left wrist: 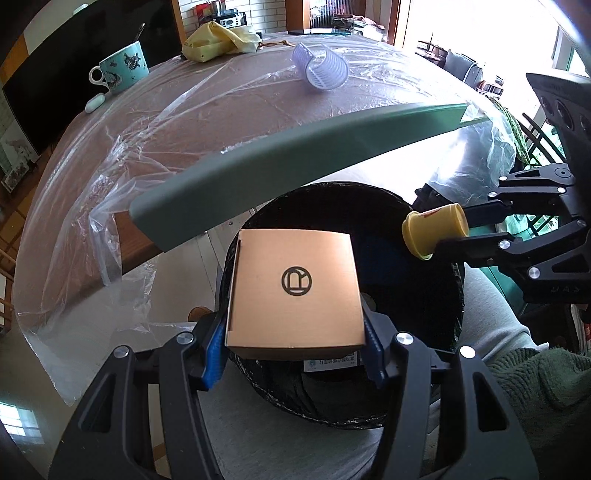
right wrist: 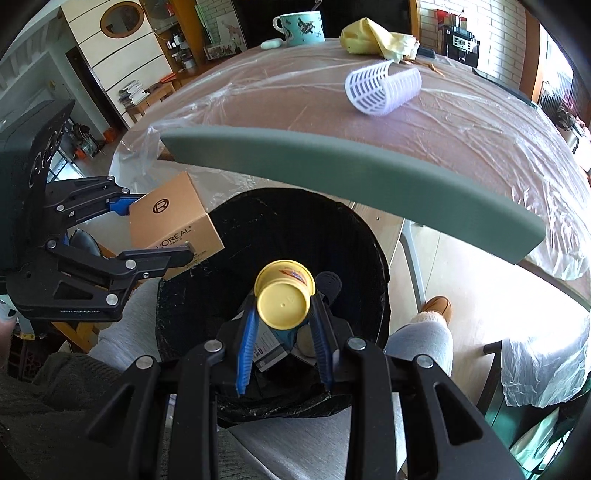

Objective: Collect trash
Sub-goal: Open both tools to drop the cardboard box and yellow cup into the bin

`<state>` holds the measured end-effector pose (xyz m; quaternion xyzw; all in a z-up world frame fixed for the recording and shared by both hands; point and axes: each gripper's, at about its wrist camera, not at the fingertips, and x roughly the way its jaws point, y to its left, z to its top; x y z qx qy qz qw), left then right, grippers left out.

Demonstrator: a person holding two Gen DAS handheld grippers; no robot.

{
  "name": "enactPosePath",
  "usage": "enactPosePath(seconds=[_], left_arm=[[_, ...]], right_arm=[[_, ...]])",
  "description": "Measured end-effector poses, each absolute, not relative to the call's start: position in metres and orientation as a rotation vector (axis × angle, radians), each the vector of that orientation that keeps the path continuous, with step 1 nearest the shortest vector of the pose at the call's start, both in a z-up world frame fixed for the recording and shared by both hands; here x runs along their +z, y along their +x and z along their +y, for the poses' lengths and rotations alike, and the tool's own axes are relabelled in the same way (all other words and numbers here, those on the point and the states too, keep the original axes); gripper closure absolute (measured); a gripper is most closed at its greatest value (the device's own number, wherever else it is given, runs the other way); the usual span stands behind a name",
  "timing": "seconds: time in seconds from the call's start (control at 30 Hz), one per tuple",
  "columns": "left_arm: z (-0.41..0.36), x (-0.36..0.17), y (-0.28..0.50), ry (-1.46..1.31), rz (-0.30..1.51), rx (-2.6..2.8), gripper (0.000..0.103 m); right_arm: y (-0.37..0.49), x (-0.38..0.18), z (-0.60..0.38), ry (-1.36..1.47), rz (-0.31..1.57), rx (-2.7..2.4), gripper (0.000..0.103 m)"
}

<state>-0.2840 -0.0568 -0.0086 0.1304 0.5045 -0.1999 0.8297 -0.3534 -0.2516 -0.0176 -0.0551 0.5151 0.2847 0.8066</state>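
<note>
Cardboard first: the left gripper [left wrist: 295, 343] is pinching a tan box [left wrist: 293, 291] between its blue pads [left wrist: 213, 354], one pad on each side, and the box is hanging right over the mouth of the trash bin [left wrist: 424, 210]. From the right wrist camera the same box [right wrist: 173, 225] is sitting at the bin's left rim [right wrist: 173, 295] with the left gripper [right wrist: 162, 229] squeezed onto it — you can read L'OREAL on its side.

In the middle the bin is lined with a black bag, and some paper scraps are lying at the bottom. A grey-green chair back [left wrist: 295, 151] is arching just above it.

Over on the right, the right gripper [right wrist: 282, 325] is clamping a small yellow cup [right wrist: 284, 299] sideways, bottom facing the camera, directly above the open bin. In the left view that cup [left wrist: 436, 230] is poking in over the bin's right edge, gripped by the right gripper [left wrist: 452, 230].

Further back, the table [right wrist: 461, 147] is covered in clear plastic sheeting, and it's carrying a turquoise mug [right wrist: 301, 27], a crumpled yellow bag [right wrist: 373, 38] and a white mesh holder [right wrist: 384, 88] lying on its side — all well apart from the bin.
</note>
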Motion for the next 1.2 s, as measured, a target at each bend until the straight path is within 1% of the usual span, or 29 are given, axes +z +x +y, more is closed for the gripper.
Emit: enactPosePath(seconds=[0.4,0.43,0.47,0.5,0.53,0.6,0.67,0.7,0.73,0.8,0.83,0.9,1.0,1.2], left_arm=[[-0.051,-0.022,-0.273,0.241,1.104,-0.432,0.043],[-0.051,-0.021,-0.273,0.244,1.098,-0.423,0.034],[-0.05,-0.019,-0.273,0.244,1.088,-0.41,0.022],[-0.049,-0.017,-0.273,0.239,1.078,-0.406,0.02],[-0.047,-0.014,-0.274,0.228,1.07,-0.413,0.02],[-0.045,-0.005,-0.276,0.218,1.05,-0.414,0.02],[-0.043,0.012,-0.28,0.217,1.007,-0.406,0.02],[-0.04,0.026,-0.281,0.208,0.969,-0.409,0.02],[-0.037,0.04,-0.281,0.198,0.925,-0.415,0.019],[-0.031,0.07,-0.278,0.184,0.824,-0.418,0.006],[-0.029,0.082,-0.274,0.179,0.779,-0.417,0.001],[-0.026,0.103,-0.26,0.175,0.704,-0.409,0.001],[-0.029,0.12,-0.222,0.183,0.668,-0.381,0.001],[-0.046,0.118,-0.118,0.113,0.783,-0.355,0.001]], right_arm=[[-0.351,-0.038,-0.254,-0.139,1.144,0.58,0.074],[-0.352,-0.037,-0.254,-0.137,1.132,0.568,0.064],[-0.353,-0.035,-0.255,-0.132,1.126,0.557,0.057],[-0.354,-0.032,-0.256,-0.12,1.114,0.549,0.042],[-0.355,-0.03,-0.256,-0.11,1.105,0.545,0.038],[-0.355,-0.021,-0.258,-0.097,1.081,0.536,0.037],[-0.356,-0.007,-0.262,-0.076,1.034,0.514,0.034],[-0.355,0.002,-0.265,-0.058,1.003,0.505,0.026],[-0.354,0.011,-0.268,-0.039,0.967,0.49,0.015],[-0.346,0.031,-0.273,0.01,0.887,0.447,0.005],[-0.341,0.036,-0.275,0.032,0.865,0.435,0.004],[-0.321,0.043,-0.274,0.078,0.846,0.403,0.004],[-0.288,0.045,-0.269,0.126,0.855,0.348,0.004],[-0.234,0.034,-0.258,0.195,0.907,0.266,0.004]])
